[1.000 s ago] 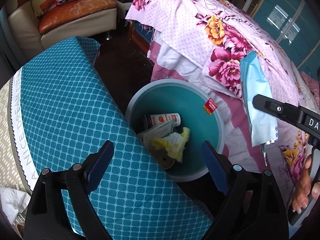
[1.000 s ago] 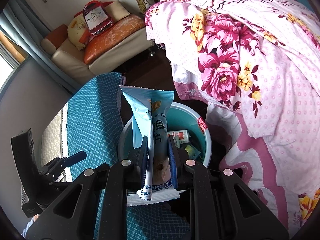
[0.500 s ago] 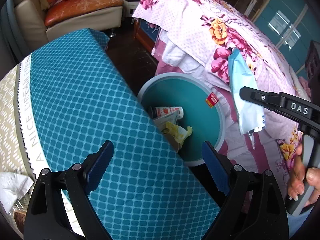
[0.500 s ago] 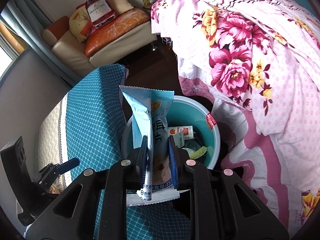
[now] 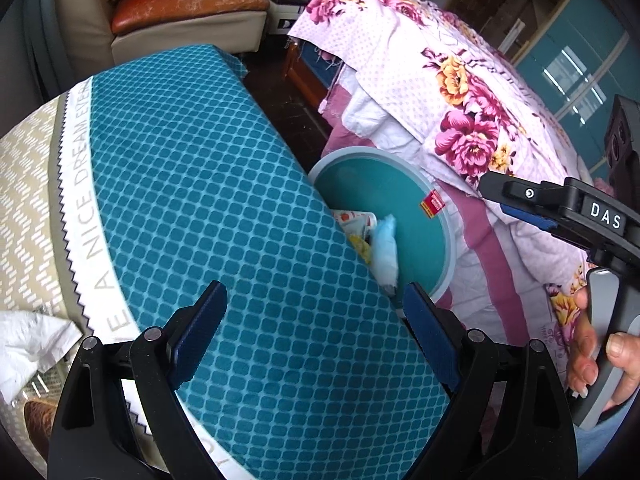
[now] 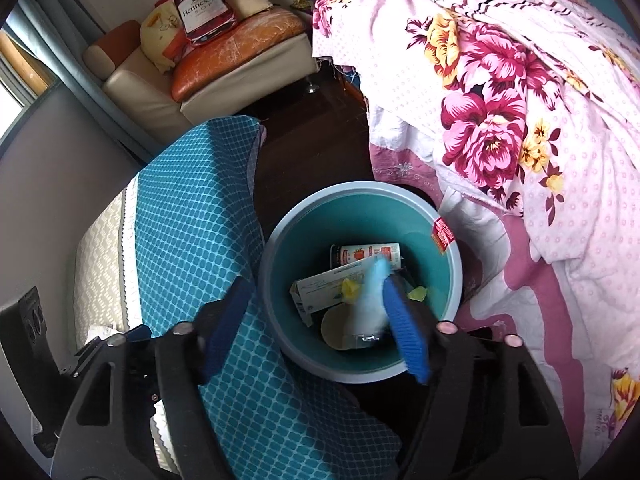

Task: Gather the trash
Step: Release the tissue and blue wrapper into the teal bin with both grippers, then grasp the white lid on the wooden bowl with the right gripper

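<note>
A teal bin (image 6: 450, 280) stands on the floor between the table and the bed; it also shows in the left wrist view (image 5: 444, 220). A light blue snack packet (image 6: 370, 296) is blurred inside the bin, also seen in the left wrist view (image 5: 386, 246). A strawberry carton (image 6: 366, 252), a flat box (image 6: 320, 288) and yellow scraps lie in the bin. My right gripper (image 6: 316, 328) is open above the bin and empty. My left gripper (image 5: 316, 332) is open and empty over the teal tablecloth (image 5: 200, 200).
A crumpled white tissue (image 5: 28, 344) lies on the table at the left. A floral quilt (image 6: 520, 100) covers the bed right of the bin. A sofa (image 6: 224, 60) with cushions stands at the back. Dark floor lies between them.
My right gripper has opened and let go of the blue packet, which has dropped into the bin. My left gripper has drawn back over the tablecloth.
</note>
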A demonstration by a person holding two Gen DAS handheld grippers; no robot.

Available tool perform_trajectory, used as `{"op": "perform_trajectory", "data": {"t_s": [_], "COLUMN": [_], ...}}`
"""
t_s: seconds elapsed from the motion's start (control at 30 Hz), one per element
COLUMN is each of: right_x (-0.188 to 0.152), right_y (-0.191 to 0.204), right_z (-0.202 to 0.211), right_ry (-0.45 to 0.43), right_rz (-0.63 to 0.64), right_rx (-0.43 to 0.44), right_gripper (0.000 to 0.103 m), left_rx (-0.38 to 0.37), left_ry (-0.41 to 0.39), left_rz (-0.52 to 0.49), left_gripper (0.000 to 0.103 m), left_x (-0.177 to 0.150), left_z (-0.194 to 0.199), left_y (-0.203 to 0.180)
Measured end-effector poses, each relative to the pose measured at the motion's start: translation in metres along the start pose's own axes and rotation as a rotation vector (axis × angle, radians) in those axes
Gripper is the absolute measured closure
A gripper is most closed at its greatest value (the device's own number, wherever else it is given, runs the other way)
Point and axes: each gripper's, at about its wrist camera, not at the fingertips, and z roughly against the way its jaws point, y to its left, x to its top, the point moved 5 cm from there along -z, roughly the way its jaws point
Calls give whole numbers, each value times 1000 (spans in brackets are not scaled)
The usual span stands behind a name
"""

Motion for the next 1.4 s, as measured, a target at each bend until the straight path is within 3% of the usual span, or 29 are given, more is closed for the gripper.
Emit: {"op": "perform_trajectory", "data": {"t_s": [0.3, 0.6, 1.13, 1.3, 1.4], "right_x": [-19, -54, -112, -142, -156], "right_y": [32, 89, 203, 246, 266], "right_z": [10, 20, 4, -21, -36], "right_ry": [29, 56, 173, 258, 301], "right_rz": [46, 186, 389, 480, 524], "right_rx": [27, 55, 156, 203, 209], "right_gripper": [30, 30, 31, 59, 66], "left_rx": [19, 68, 188, 191, 193], "left_ry": [-39, -79, -108, -90, -87], "left_rz": [46, 90, 269, 310, 305], "left_gripper": [11, 11, 11, 11, 11], "left_x": [-24, -61, -146, -169, -173], "left_z": [35, 75, 133, 134, 132], "left_y": [27, 68, 190, 213, 218]}}
